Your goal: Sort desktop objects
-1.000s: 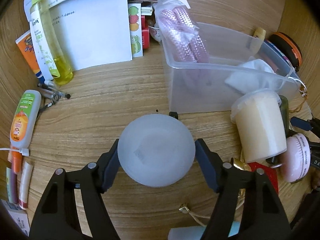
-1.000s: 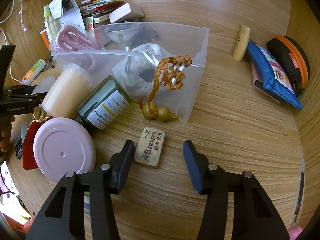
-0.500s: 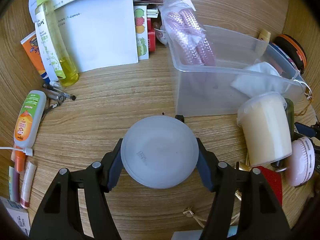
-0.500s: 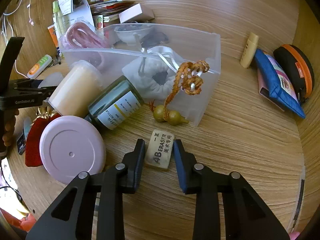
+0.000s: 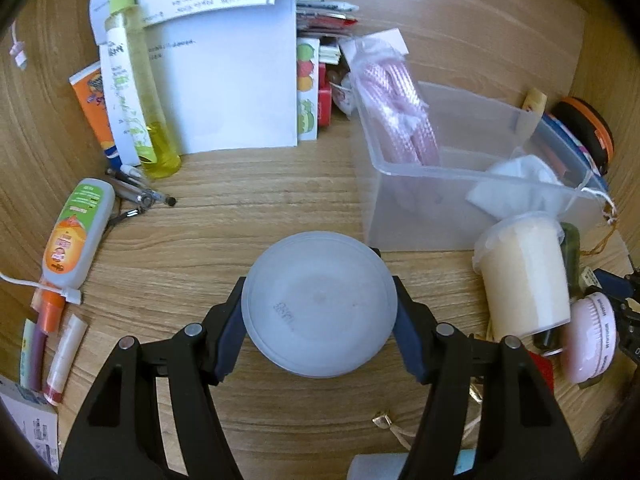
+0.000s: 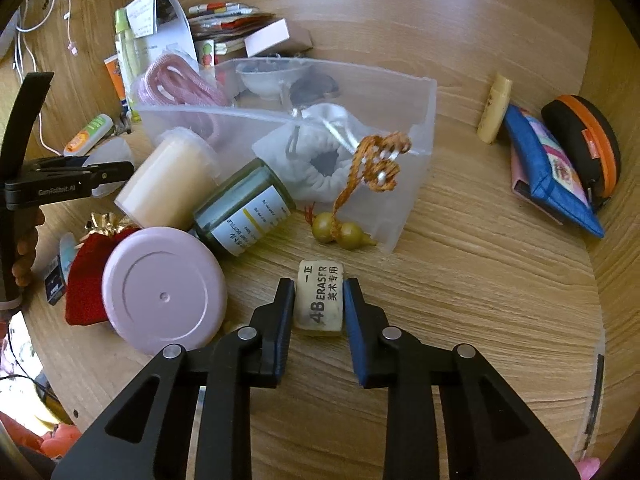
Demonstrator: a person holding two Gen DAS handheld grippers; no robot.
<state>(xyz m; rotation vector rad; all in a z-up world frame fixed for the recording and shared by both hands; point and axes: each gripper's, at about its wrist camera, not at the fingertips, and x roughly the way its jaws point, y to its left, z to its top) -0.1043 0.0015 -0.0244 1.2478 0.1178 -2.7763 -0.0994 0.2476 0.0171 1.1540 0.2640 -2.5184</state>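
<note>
With both grippers already loaded, the step in hand is judged to be the lift and carry toward the clear plastic bin (image 6: 416,120), and it is best done with each grip confirmed before anything is raised. The eraser (image 6: 320,300) is bracketed by the right gripper (image 6: 318,304), whose jaws are closing on its long sides with the blue pads (image 6: 352,312) against it; it should be lifted straight up so that the two olive gourd beads (image 6: 344,234) and their orange cord just beyond it are not dragged. The round frosted lid (image 5: 318,304) is clamped across its width by the left gripper (image 5: 318,312), and it should be kept level, since a thin rim can be levered out of flat pads by any twist. The eraser is seen as a small cream block, smudged grey, printed "4B ERASER" in black, lying on the wooden desk (image 6: 480,280) near the bin's front corner. The lid is seen as a pale, translucent disc with faint moulded lettering, held in front of the bin's end wall; whether it rests on the desk or has been raised slightly cannot be told from this view.
</note>
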